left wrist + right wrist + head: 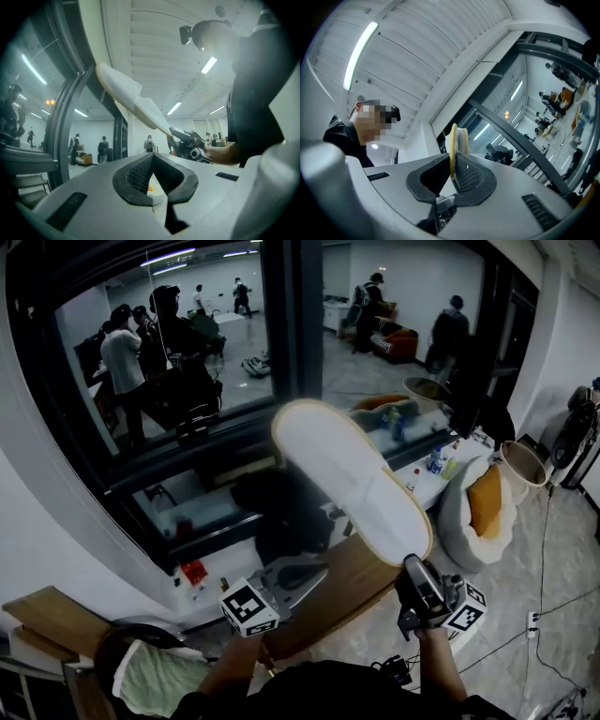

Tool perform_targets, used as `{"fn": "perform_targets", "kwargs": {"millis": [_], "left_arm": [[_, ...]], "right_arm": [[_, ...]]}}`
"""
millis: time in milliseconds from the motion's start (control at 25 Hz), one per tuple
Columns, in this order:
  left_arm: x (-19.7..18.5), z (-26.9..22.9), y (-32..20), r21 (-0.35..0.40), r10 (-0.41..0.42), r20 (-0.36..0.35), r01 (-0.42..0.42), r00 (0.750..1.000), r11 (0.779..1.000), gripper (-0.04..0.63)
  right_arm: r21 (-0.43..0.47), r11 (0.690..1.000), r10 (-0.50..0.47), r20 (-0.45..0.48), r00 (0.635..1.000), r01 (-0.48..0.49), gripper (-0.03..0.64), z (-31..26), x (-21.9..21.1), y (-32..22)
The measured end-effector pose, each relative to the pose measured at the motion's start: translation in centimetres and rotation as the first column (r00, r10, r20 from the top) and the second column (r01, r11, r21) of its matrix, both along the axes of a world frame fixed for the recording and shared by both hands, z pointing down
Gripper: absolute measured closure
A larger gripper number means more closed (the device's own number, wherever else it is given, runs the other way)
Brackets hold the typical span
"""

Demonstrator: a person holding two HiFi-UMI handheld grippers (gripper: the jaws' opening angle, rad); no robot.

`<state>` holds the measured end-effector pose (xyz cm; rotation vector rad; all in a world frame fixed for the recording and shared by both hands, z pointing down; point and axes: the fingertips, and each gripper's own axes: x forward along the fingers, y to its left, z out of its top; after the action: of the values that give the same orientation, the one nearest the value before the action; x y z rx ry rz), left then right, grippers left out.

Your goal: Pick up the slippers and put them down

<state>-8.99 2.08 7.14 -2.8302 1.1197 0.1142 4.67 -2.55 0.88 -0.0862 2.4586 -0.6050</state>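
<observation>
Before the glass partition (187,381), we hold one white slipper (352,474) aloft, right gripper (412,563) clamped on its rim; left gripper (314,570) closed, empty (putting it down remains).

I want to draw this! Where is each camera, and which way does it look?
Head view: on the person's head, facing steeply down at the slipper; both forearms, left gripper and right gripper show.
Left gripper view: on the left gripper, facing past its shut jaws toward the right gripper; their right hand shows.
Right gripper view: on the right gripper, facing upward at the ceiling; shows the person's head.
Shared: all three see the slipper.
</observation>
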Motion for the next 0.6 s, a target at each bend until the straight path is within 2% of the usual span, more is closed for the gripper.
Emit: {"fn": "perform_targets", "kwargs": {"millis": [320, 600], "left_arm": [[0.0, -1.1, 0.0, 0.016, 0.016, 0.008, -0.016, 1.0, 1.0, 0.586], [0.4, -0.5, -0.3, -0.002, 0.016, 0.041, -0.016, 0.999, 1.0, 0.586]], "right_arm": [[-0.019, 1.0, 0.018, 0.009, 1.0, -0.018, 0.572, 0.1, 0.2, 0.0], [-0.033, 0.999, 0.014, 0.0, 1.0, -0.014, 0.574, 1.0, 0.0, -0.6]]}}
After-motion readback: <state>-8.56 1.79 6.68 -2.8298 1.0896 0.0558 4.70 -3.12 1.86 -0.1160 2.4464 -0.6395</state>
